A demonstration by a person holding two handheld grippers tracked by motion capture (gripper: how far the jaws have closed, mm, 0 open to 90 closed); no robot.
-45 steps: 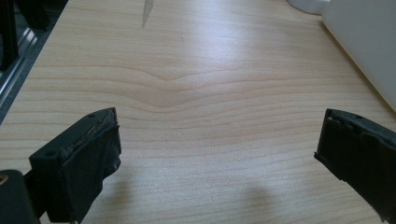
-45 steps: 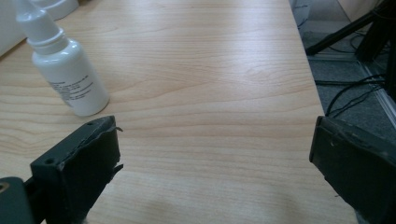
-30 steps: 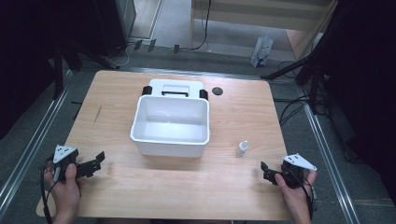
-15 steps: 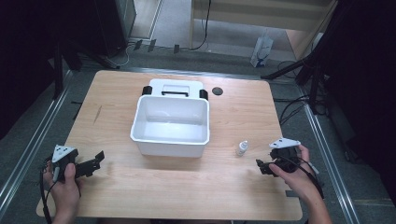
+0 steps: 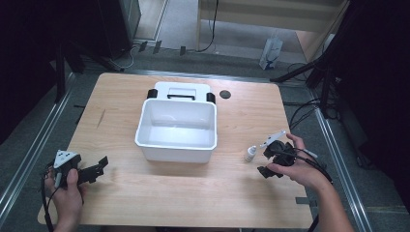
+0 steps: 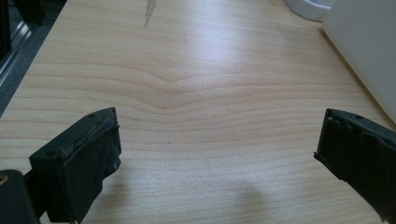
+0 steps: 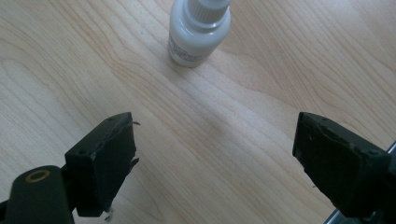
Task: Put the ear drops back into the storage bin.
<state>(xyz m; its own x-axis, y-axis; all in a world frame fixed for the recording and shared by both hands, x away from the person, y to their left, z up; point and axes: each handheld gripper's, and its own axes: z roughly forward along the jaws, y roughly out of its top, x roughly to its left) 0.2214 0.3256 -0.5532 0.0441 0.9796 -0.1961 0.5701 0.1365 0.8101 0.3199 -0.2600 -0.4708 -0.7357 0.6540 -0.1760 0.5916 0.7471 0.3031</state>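
Left claw (image 5: 99, 166) sits low at the near-left corner of the surface (image 5: 145, 203), held in the left hand (image 5: 65, 193), jaws pointing right toward the bin. In the left gripper view its jaws are spread wide with only bare wood between them, gripping nothing; the bin's white wall is at the far right of that view.

Right claw (image 5: 267, 162) is at the near-right, held in the right hand (image 5: 295, 166), forearm coming in from the bottom-right corner, wrist turned so the jaws face left. Jaws wide apart, empty. In the right gripper view the small white dropper bottle (image 7: 198, 30) stands upright just ahead of the jaws, slightly left of their centre line, not touching either one.

High view: bottle (image 5: 250, 153) stands between the right claw and the bin's near-right corner, near both, apart from both.

White bin (image 5: 176, 142) is mid-surface, open top, nothing visible inside. Its lid (image 5: 181, 90) lies flat behind it, touching or just beside the back rim. Small black disc (image 5: 224, 94) just right of the lid.

Open wood along the whole near edge between the two claws, and on the left side of the bin.
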